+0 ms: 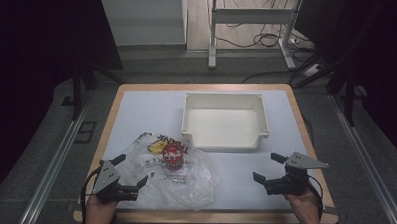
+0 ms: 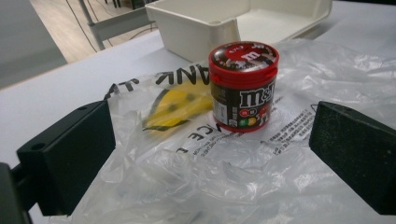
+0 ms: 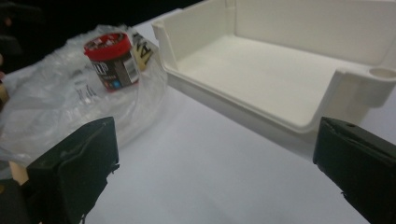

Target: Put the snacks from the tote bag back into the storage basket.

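An M&M's tub (image 1: 173,158) stands upright on a crumpled clear plastic bag (image 1: 184,184) on the desk (image 1: 136,107), near-left of an empty white bin (image 1: 224,141). The left gripper (image 1: 132,175) and right gripper (image 1: 267,168) both hold their fingers spread, empty.

Left gripper (image 1: 131,169): jaws spread wide, held low at the near left by the left hand (image 1: 100,208).
Right gripper (image 1: 268,167): jaws wide apart, gripped by the right hand (image 1: 303,203), near right.

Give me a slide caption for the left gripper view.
Open left gripper faces an upright candy jar on a plastic bag, bin behind.
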{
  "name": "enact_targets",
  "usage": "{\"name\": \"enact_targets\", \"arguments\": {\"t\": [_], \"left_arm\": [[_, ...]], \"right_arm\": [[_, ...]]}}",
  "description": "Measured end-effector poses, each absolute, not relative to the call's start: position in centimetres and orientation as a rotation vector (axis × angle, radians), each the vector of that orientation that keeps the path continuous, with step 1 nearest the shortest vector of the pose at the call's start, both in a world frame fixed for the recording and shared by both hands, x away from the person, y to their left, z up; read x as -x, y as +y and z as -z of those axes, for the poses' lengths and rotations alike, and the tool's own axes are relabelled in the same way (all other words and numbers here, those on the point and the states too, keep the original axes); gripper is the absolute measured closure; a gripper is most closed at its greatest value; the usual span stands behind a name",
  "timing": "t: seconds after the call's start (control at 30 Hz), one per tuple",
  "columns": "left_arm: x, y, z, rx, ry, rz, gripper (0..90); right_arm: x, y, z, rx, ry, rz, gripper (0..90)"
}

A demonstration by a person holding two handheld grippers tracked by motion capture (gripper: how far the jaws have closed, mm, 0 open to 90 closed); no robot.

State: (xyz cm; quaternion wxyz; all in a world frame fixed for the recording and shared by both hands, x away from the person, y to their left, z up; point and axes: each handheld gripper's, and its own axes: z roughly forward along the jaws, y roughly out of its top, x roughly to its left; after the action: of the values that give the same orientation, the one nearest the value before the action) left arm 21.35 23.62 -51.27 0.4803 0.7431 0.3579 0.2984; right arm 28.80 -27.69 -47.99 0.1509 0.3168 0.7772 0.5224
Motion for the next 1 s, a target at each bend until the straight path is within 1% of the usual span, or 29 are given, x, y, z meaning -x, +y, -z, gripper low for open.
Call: {"name": "enact_targets", "arguments": {"t": [0.27,1.0], "left_arm": [[-21.47,23.7,51.39,-1.817,0.884,-0.712,0.2],[-21.47,23.63,51.39,-1.818,0.877,-0.708,0.3]], "right_arm": [[-28.69,-27.05,48.24,-0.828,2.268,-1.404,0.6],[-28.67,-26.98,48.3,-0.861,2.284,-1.363,0.6]]}}
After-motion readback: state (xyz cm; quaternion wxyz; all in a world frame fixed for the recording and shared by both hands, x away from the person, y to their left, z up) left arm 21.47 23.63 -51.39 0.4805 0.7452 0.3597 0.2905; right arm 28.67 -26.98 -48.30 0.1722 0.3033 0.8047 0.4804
